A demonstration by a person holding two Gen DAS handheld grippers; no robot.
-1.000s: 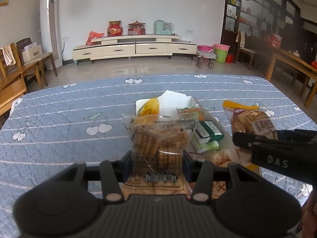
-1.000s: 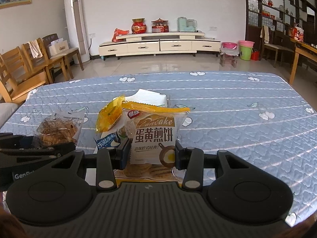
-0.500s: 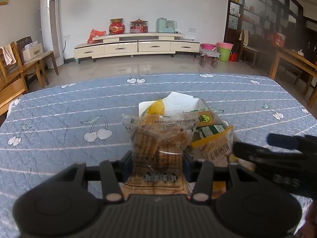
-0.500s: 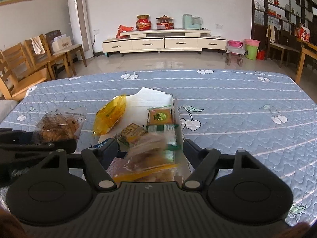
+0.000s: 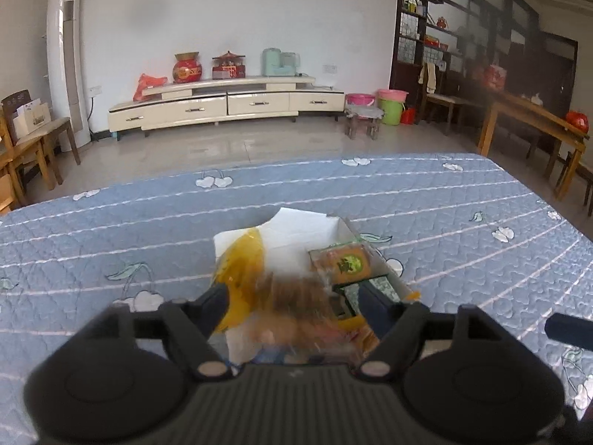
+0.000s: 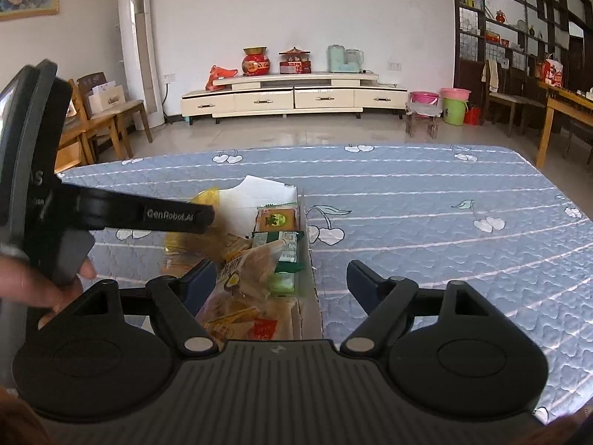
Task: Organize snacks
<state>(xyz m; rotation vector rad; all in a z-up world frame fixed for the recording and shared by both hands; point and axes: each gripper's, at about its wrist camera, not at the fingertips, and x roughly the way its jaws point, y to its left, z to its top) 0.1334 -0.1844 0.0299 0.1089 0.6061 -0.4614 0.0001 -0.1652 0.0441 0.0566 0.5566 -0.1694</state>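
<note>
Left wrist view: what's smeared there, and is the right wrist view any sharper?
Left wrist view: the clear biscuit bag between the open left gripper fingers is motion-blurred; room behind reads sharp, with fisheye bowing. Right wrist view: crisp, box snack labels visible, soft window glare on the floor, right gripper open.

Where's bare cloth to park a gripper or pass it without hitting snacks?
Free: the blue cloth right of the box, out to the table edge, and the far strip beyond the box. Left of the box looks bare too. Crowded: the box itself, piled with snack packs, with the left gripper over it and the right gripper at its near end.
</note>
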